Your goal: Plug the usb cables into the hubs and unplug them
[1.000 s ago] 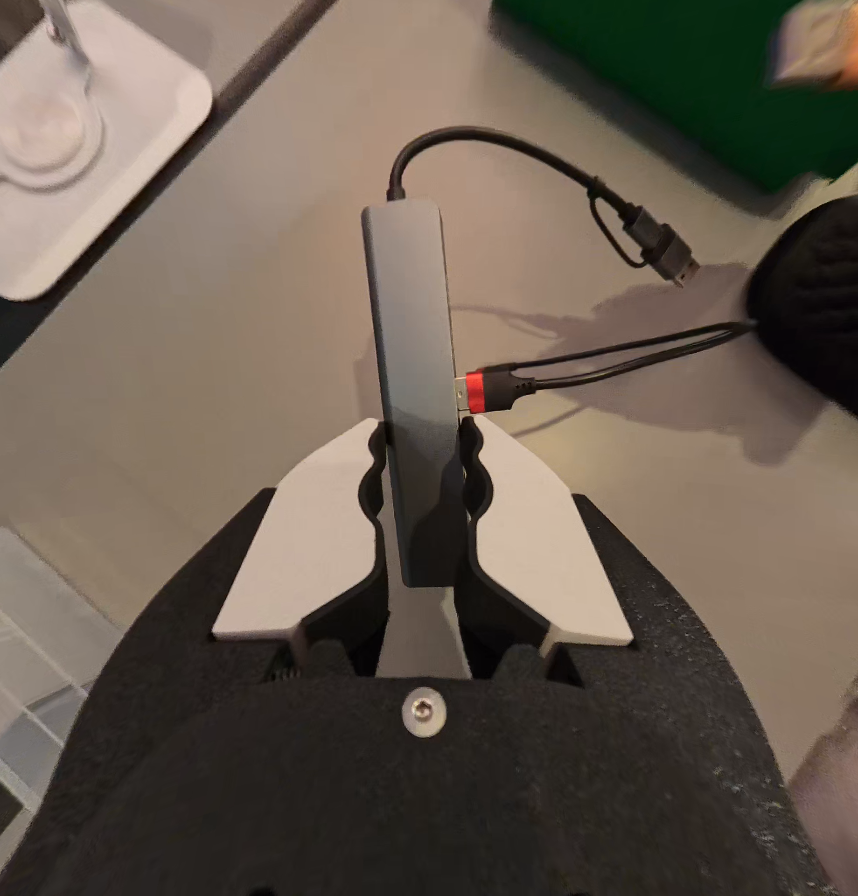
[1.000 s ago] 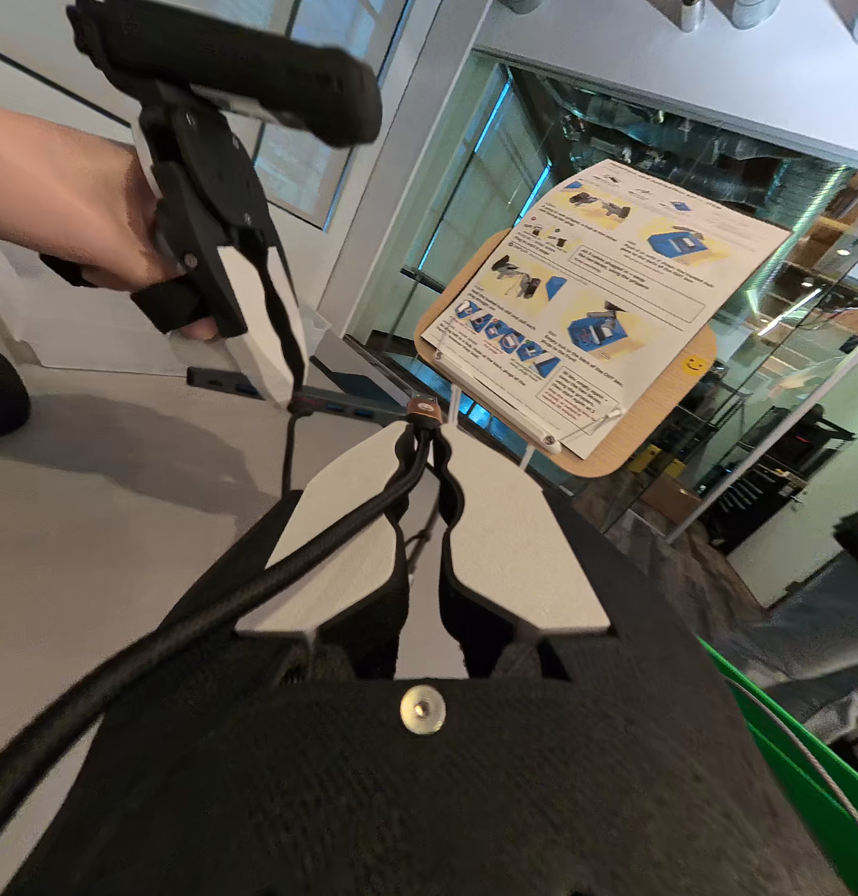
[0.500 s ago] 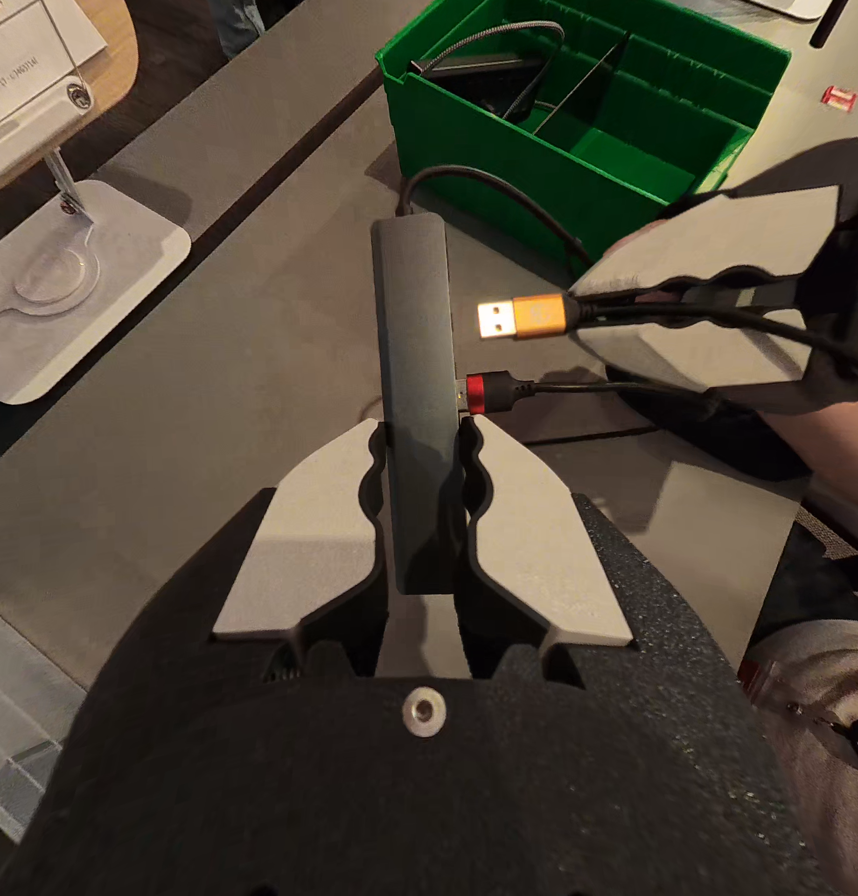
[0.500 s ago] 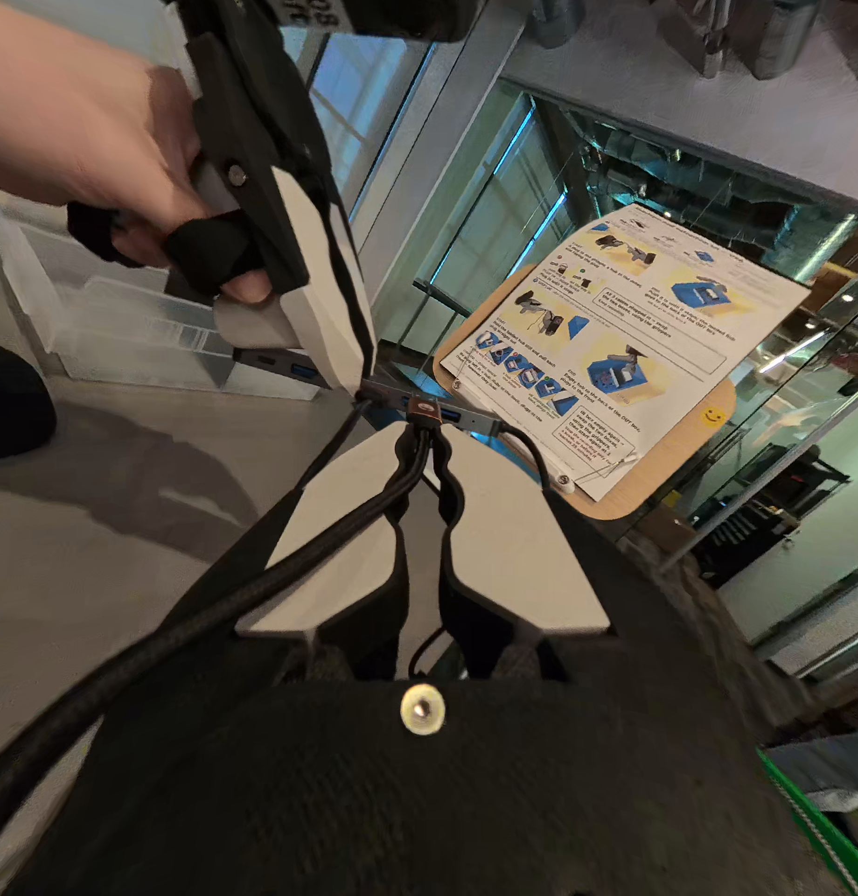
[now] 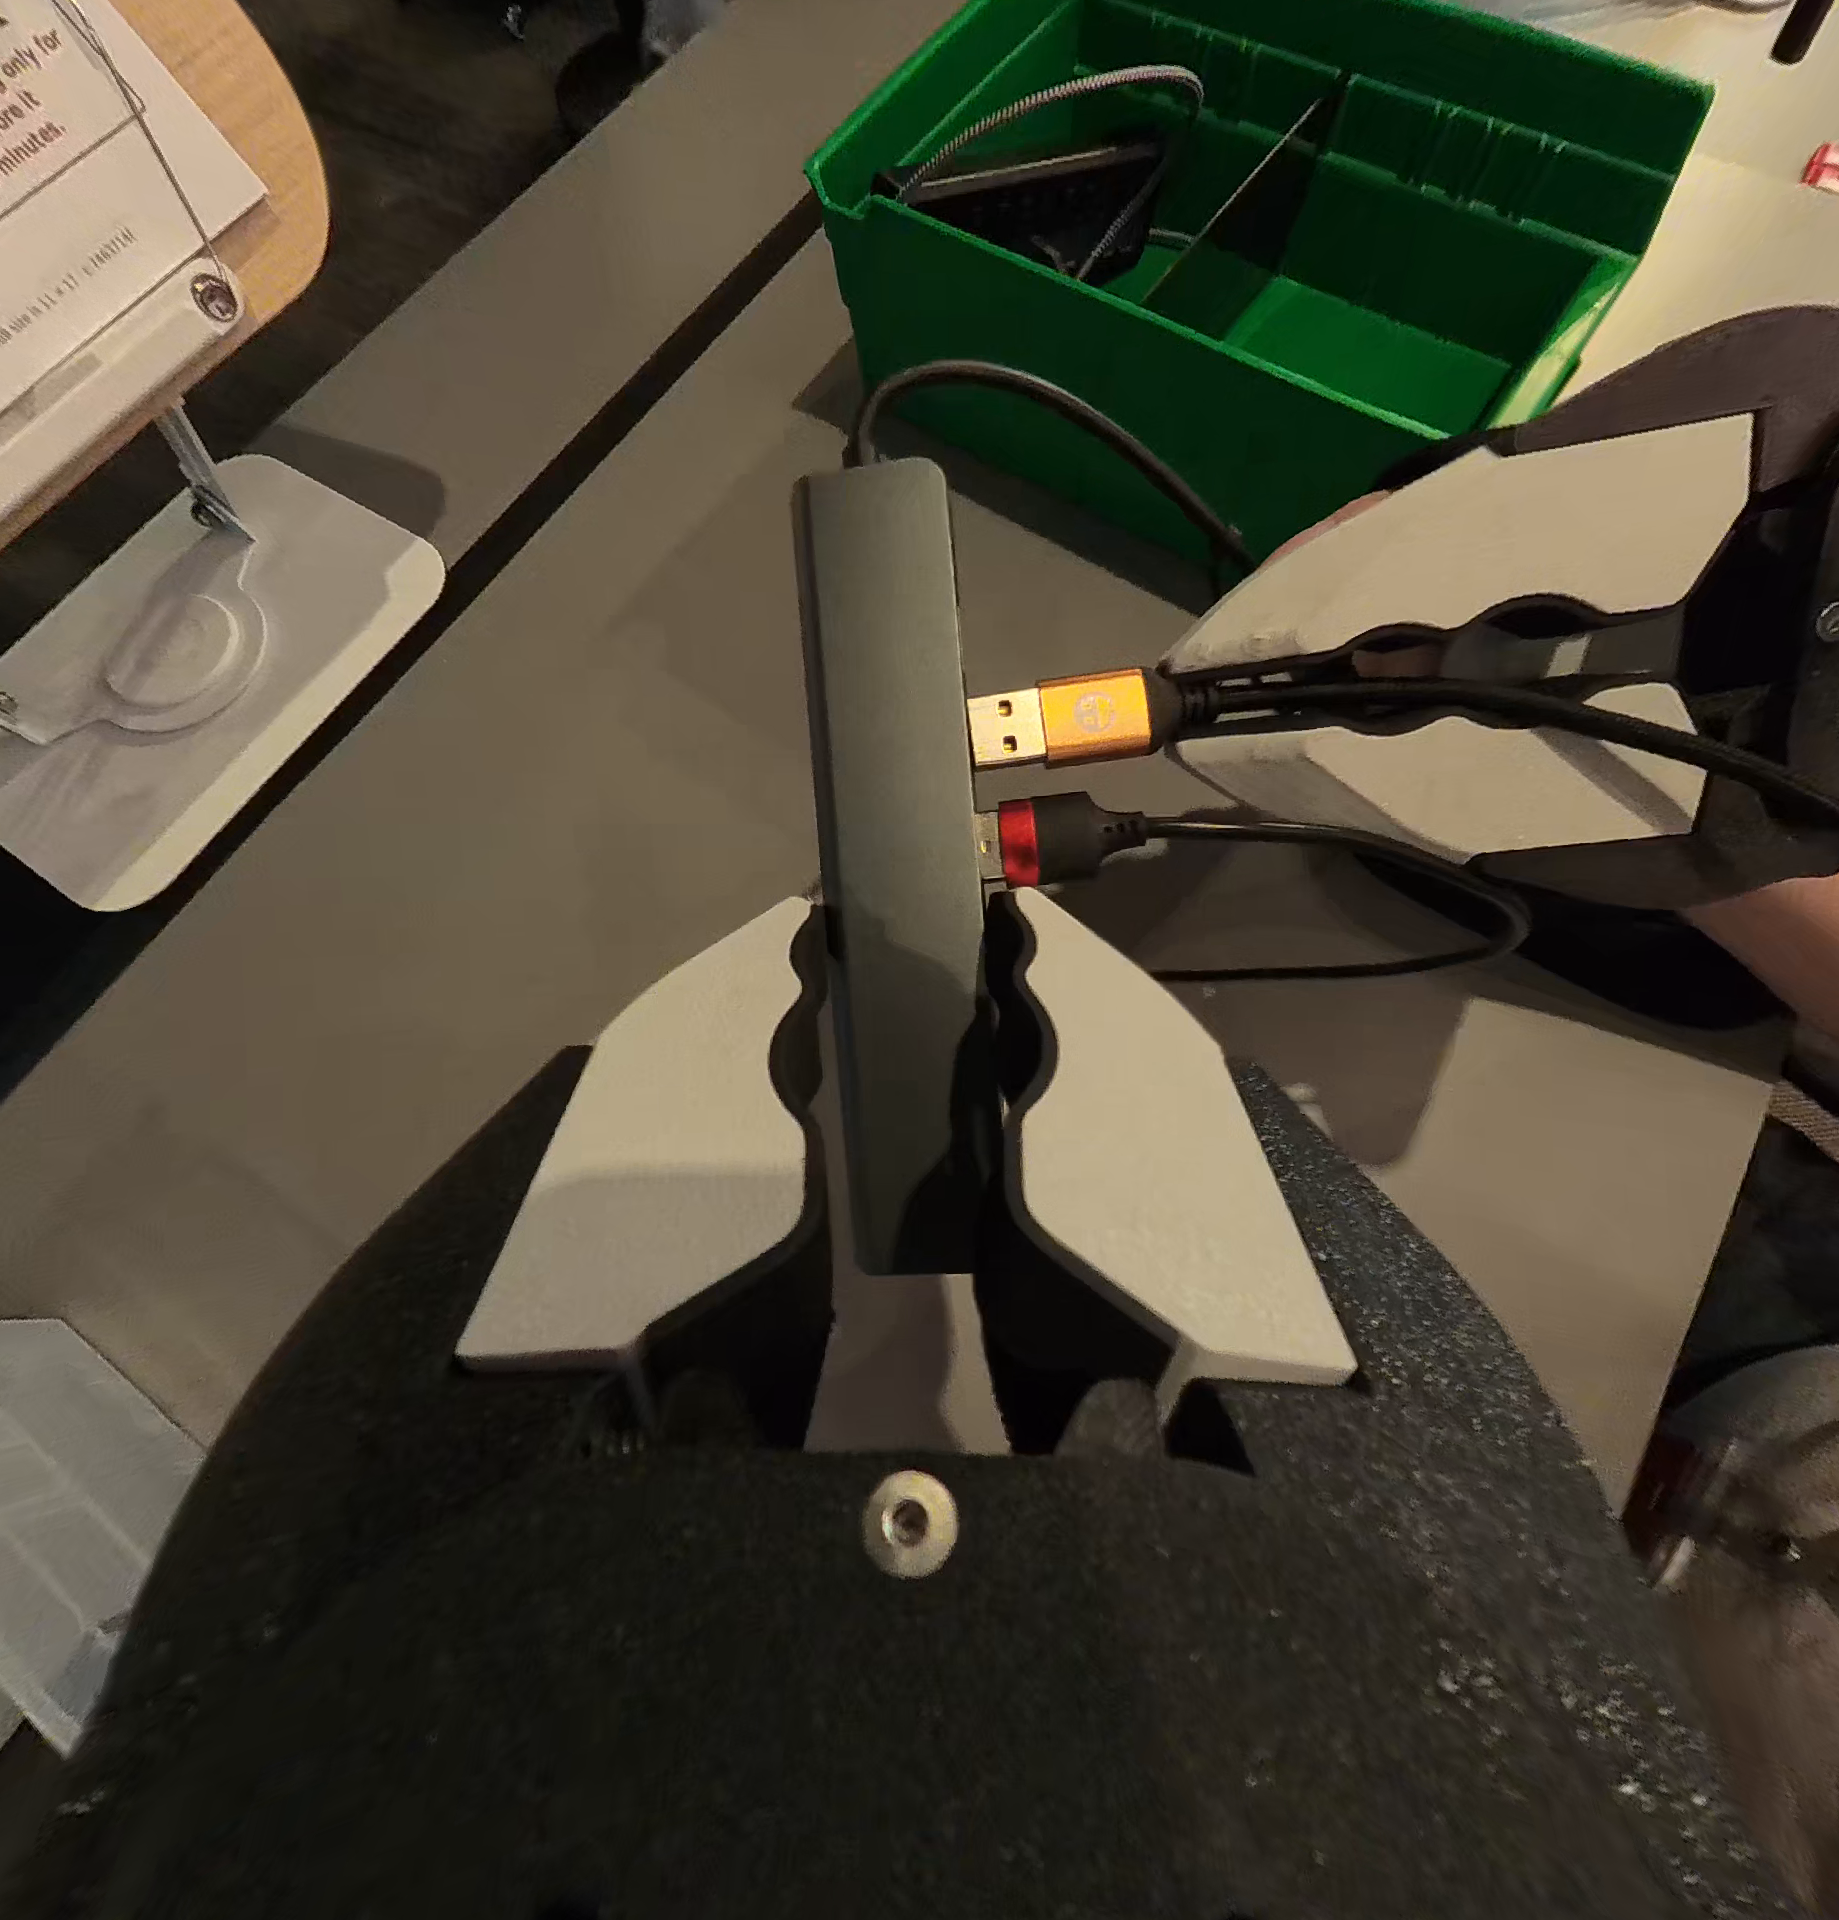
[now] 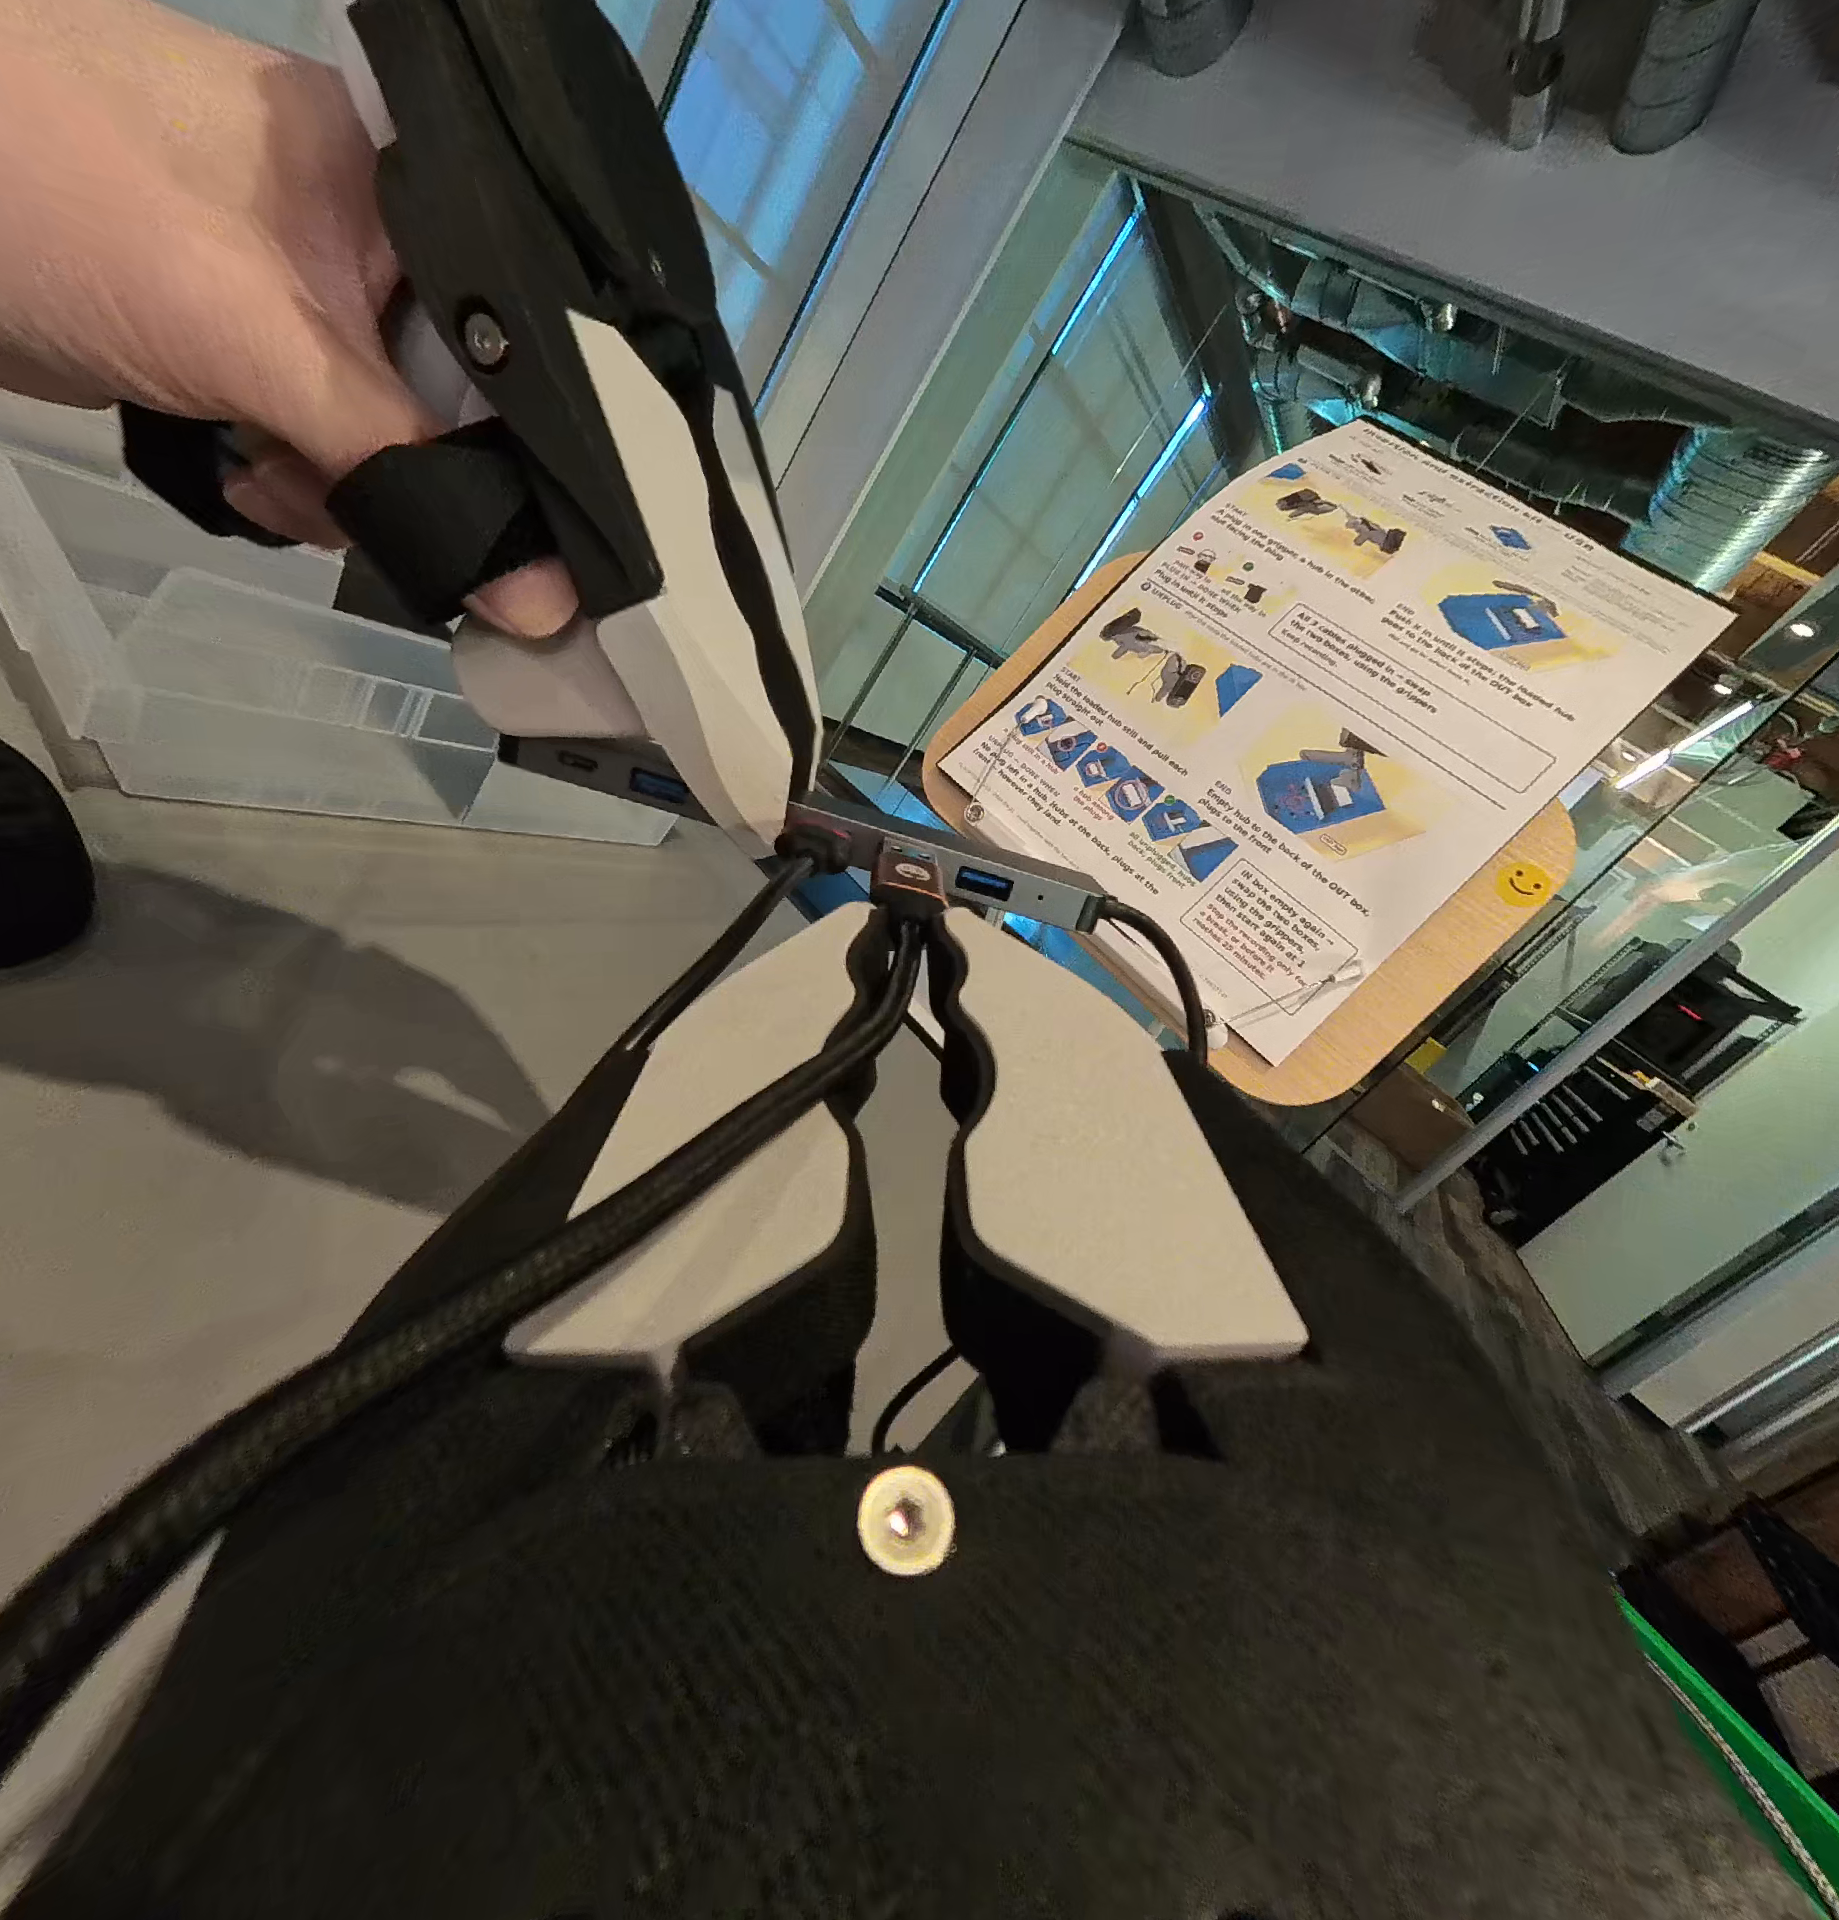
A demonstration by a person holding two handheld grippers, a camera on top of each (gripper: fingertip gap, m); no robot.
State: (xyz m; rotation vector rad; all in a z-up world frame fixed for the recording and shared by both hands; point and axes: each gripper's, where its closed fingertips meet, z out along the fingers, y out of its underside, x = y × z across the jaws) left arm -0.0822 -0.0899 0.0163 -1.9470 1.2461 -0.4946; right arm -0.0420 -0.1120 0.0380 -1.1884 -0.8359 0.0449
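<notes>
A grey desk (image 5: 395, 935) ran beside glass walls, with a green bin (image 5: 1258, 260) at its far side and an instruction sheet (image 6: 1310, 748) on a stand beyond the edge. Nearest the left camera, the left claw (image 5: 899, 1049) was clamped on the near end of the grey hub (image 5: 879, 790), whose long axis pointed straight away from it, ports facing right. A red plug (image 5: 1029, 844) sat in the port just past the fingertips. One port farther, the orange plug (image 5: 1086, 717) lay crosswise to the hub, its metal tip at the port mouth and, judging by the exposed metal, not seated. The right claw (image 5: 1169, 717) pinched its cable right behind the plug, so the push ran leftward. Half a second earlier the tip had stood clear of the hub; now the gap was closed.
</notes>
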